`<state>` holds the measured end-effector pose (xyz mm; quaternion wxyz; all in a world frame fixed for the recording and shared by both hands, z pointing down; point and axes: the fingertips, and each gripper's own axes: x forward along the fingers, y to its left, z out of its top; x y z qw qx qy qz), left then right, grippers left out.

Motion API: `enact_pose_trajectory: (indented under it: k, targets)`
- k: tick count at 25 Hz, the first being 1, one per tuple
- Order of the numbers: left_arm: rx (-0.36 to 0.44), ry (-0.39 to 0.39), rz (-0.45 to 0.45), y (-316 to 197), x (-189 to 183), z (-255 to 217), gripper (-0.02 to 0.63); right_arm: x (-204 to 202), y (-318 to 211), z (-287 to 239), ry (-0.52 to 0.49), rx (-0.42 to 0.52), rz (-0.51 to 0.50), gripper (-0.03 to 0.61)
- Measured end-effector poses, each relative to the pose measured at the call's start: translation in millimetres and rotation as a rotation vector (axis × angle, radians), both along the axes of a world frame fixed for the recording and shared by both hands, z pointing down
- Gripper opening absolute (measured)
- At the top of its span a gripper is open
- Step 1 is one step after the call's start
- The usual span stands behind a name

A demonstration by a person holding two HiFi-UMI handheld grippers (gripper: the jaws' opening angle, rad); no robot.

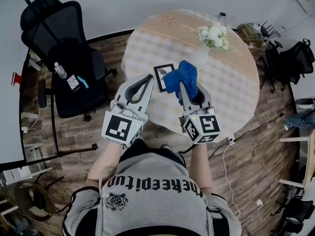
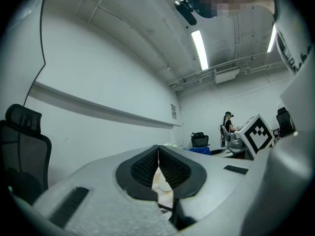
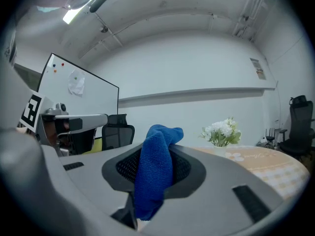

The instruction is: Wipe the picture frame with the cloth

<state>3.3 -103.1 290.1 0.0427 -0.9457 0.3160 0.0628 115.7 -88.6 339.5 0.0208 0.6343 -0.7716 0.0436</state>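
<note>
A small black picture frame (image 1: 163, 76) lies flat on the round table (image 1: 231, 77), partly covered by the blue cloth (image 1: 181, 78). My right gripper (image 1: 181, 85) is shut on that cloth (image 3: 153, 170), which bunches up above the jaws and hangs over the frame's right side. My left gripper (image 1: 149, 78) is held just left of the frame, jaws closed together with nothing between them; its pads (image 2: 170, 168) meet at the tips. Both grippers point up and away from the table in their own views.
A white vase of flowers (image 1: 212, 37) stands behind the frame on the checked tablecloth. A black office chair (image 1: 69, 58) with a bottle on its seat is at the left. More chairs and cables are at the right, over a wooden floor.
</note>
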Motion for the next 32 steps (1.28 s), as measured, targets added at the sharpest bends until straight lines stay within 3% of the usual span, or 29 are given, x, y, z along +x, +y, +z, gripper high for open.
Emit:
enact_pose_trajectory:
  k: [21,32]
  targets:
    - [0.023,0.003,-0.214,102,21,-9,0.018,21,81,-18,0.001,0.056,-0.207,0.101]
    - [0.025,0.003,-0.261,128,34,-8,0.018,27,106,-17,0.012,0.068,-0.268,0.101]
